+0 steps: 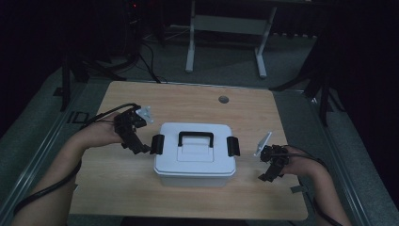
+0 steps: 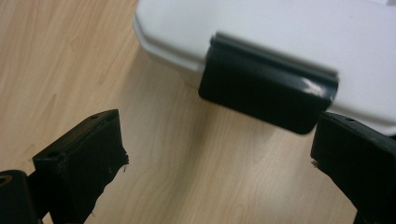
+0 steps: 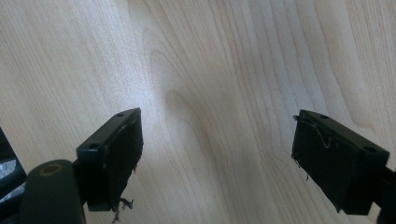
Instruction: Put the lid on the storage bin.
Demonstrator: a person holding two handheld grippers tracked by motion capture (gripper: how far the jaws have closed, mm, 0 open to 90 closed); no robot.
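Nearest the high camera: two forearms entering from the bottom edge, each hand holding a black two-jaw gripper over a light wood-grain rectangular table (image 1: 141, 197).

Left gripper (image 1: 141, 147): jaws spread wide, holding nothing, tips just beside the left black clasp (image 1: 157, 144) of the box. In the left gripper view, the left gripper (image 2: 219, 154) frames bare wood, with the left black clasp (image 2: 268, 91) close ahead and one jaw nearly at its lower corner; contact cannot be confirmed.

Right gripper (image 1: 269, 176): jaws wide apart, empty, pointed down at the tabletop, right of the box and apart from it. In the right gripper view, the right gripper (image 3: 217, 158) has only wood grain between its jaws.

Container: white plastic rectangular storage box (image 1: 195, 162), lid on, black carry handle (image 1: 195, 138) lying flat on top, right black clasp (image 1: 233, 146) on the opposite end. It stands at table centre, somewhat toward the near edge. Contents hidden by the lid.

Open room: bare table surface on all sides of the box, widest behind it, where a small round grey grommet (image 1: 223, 99) sits near the far edge.

Hard to make out: the surroundings are dim; a white-framed stand (image 1: 226, 33) stands on the floor beyond. The box is cropped in the left gripper view.
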